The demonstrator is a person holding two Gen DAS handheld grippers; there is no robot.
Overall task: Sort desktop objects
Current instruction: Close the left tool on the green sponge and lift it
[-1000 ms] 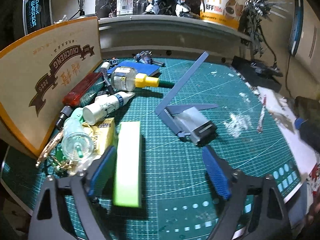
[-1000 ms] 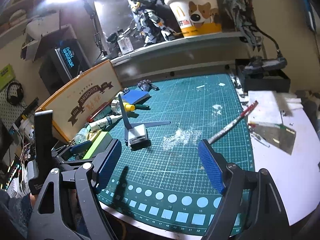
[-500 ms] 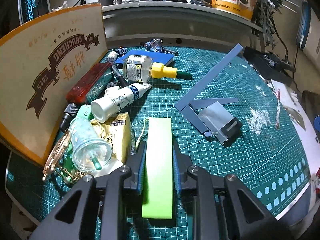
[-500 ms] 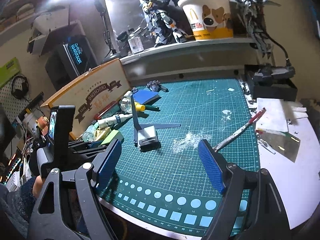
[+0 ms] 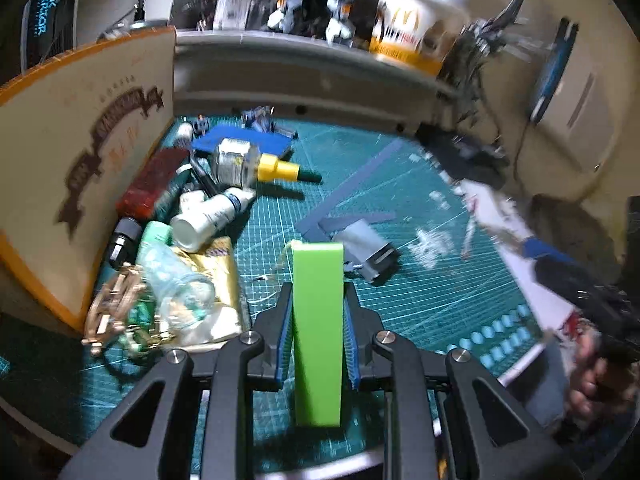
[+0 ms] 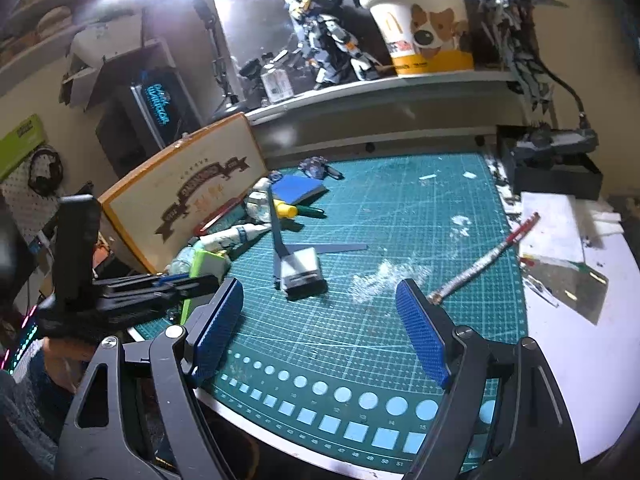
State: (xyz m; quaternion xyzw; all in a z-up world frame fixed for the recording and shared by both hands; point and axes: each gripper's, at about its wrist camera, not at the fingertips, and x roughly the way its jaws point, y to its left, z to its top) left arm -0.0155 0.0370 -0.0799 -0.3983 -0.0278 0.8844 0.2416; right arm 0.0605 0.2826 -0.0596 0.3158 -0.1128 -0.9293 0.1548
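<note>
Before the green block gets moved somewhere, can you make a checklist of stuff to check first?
1. Left tool shut on the green block: ok.
2. Block sits straight between the blue pads: ok.
3. Block lifted clear of the cutting mat: cannot tell, picture is blurred.
4. Right tool open and holding nothing: ok.
5. Grey scraper close ahead of the block, apart from it: ok.
6. Where the block should go: cannot tell.
</note>
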